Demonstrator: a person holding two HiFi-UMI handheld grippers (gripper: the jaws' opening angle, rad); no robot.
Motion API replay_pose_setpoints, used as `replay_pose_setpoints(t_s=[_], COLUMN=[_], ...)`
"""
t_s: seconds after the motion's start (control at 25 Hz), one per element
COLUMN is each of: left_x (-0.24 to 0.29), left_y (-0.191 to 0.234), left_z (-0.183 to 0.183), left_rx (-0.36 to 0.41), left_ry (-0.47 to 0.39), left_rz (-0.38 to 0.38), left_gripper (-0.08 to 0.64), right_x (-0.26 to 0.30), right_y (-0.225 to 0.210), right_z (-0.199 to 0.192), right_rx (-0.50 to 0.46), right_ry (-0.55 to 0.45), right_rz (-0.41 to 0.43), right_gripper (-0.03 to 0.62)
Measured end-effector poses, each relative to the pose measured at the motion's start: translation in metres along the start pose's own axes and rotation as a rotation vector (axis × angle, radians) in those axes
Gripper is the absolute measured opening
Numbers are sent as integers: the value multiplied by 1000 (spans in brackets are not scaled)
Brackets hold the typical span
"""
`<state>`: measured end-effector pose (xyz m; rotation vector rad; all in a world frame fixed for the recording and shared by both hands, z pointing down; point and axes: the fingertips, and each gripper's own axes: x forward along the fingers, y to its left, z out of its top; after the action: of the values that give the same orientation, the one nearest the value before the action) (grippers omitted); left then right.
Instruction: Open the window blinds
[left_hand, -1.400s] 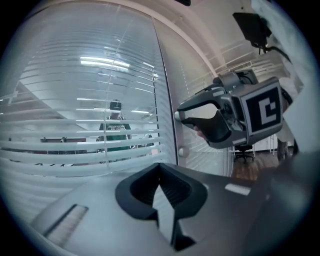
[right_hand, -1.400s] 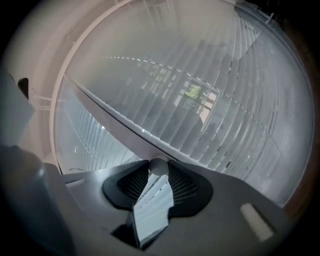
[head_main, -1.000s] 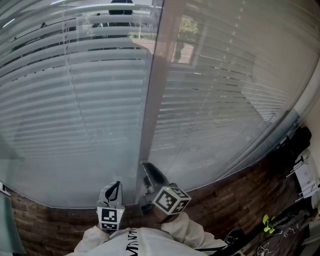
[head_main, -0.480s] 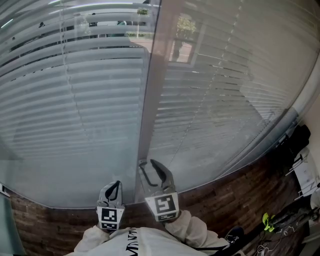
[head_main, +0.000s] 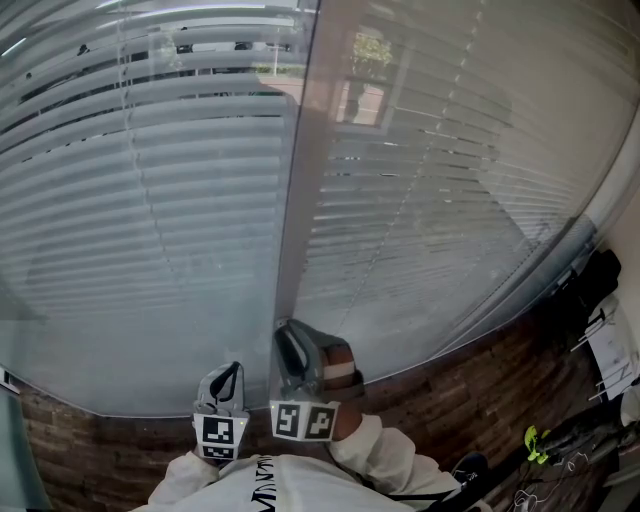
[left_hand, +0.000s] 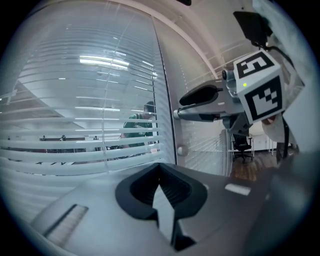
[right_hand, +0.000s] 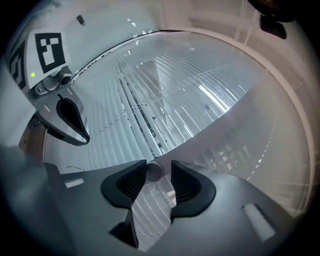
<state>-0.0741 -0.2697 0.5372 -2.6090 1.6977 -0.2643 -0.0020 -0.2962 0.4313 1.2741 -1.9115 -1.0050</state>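
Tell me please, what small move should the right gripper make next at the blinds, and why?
Probably close the right gripper on the small round knob, to turn it. Its jaws have just been opening and stand apart with the knob between their tips, and many slats look shut.

Straight ahead we are stopped by the glass pane (head_main: 150, 300) and its upright frame post (head_main: 300, 200); open floor (head_main: 470, 400) lies to our right.

Wore white long sleeves (head_main: 385, 462) behind black-white marker cubes (head_main: 303, 421); white top (head_main: 305, 492), black lettering (head_main: 262, 478) below cubes.
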Motion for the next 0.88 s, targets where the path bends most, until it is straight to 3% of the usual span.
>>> replay_pose_setpoints(t_s=[0.16, 0.56, 0.76, 0.88], left_x=[1, 3, 1, 0], left_y=[-1, -4, -2, -2], left_z=[0, 3, 3, 3], left_rx=[0, 3, 4, 4], left_ry=[0, -6, -4, -1], left_rz=[0, 2, 12, 16], left_gripper=[0, 0, 0, 0], right_x=[4, 12, 13, 13], right_y=[11, 13, 12, 11], right_z=[-8, -13, -13, -12], right_rx=[-39, -297, -313, -272], right_ry=[36, 71, 79, 76], right_rz=[63, 9, -14, -13], right_gripper=[170, 170, 130, 129])
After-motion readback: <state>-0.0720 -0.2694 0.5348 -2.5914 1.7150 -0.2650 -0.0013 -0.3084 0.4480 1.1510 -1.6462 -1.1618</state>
